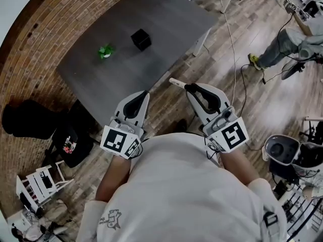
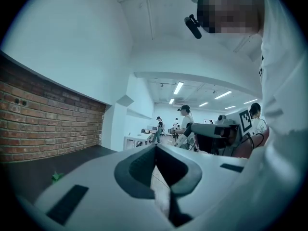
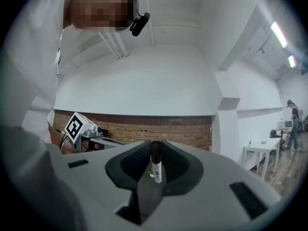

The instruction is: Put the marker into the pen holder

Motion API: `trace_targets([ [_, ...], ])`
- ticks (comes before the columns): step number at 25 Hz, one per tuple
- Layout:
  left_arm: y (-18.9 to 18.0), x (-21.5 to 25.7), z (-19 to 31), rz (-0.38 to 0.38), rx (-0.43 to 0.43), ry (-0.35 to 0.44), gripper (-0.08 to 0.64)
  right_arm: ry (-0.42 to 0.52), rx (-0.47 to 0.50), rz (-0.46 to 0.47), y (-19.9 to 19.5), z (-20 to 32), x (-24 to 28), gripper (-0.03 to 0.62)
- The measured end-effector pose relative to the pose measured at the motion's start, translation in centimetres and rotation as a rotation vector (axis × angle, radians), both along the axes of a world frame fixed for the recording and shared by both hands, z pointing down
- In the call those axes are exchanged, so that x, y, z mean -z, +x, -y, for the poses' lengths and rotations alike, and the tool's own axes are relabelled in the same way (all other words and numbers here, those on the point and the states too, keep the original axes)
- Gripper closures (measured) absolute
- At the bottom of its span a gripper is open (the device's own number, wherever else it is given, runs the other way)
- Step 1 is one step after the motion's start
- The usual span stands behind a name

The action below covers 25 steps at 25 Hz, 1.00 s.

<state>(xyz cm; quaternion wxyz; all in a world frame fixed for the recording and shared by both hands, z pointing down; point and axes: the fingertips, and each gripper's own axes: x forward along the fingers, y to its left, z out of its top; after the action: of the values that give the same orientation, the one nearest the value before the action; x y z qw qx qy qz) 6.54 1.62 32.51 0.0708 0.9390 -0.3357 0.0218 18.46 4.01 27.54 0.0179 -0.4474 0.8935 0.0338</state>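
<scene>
Grey tabletop (image 1: pixel 151 14) stands ahead of both grippers, beside a brick wall (image 1: pixel 30 59). Noted: the right gripper (image 1: pixel 192 88) is clamped on the marker (image 1: pixel 176 82), which juts sideways toward the left gripper (image 1: pixel 145 93). That one is closed with nothing in it. The pen holder (image 1: pixel 141 39) sits on the tabletop, well ahead of both, with a green object (image 1: pixel 106 51) near it.

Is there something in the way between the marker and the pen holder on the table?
Nothing visible. The marker, held in the right gripper, is just short of the table; only bare tabletop lies before the pen holder. The green thing sits to its left, aside.
</scene>
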Motion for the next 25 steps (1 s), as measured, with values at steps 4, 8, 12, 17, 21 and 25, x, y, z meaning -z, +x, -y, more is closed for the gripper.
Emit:
trace_targets([
  [4,2.7,-0.1,1.2,0.006,0.016,0.0,0.549,-0.005,0.013,0.013,3.2,1.5,-0.2,0.517],
  [8,3.7,-0.4,1.9,0.009,0.036,-0.012,0.549,-0.01,0.027,0.025,4.5,2.8,-0.5,0.517],
  [12,2.7,-0.5,3.3,0.009,0.055,-0.013,0.549,-0.015,0.039,0.03,3.5,4.4,-0.5,0.517],
  [17,1.8,-0.5,5.5,-0.01,0.036,-0.006,0.549,-0.014,0.028,0.018,2.1,6.2,-0.4,0.517],
  [21,0.3,-0.2,7.5,-0.021,0.008,0.008,0.549,-0.009,0.008,0.011,0.1,8.2,0.1,0.517],
  [25,-2.0,0.5,9.7,-0.028,-0.022,0.027,0.549,-0.001,-0.011,0.004,-2.5,10.1,0.5,0.517],
])
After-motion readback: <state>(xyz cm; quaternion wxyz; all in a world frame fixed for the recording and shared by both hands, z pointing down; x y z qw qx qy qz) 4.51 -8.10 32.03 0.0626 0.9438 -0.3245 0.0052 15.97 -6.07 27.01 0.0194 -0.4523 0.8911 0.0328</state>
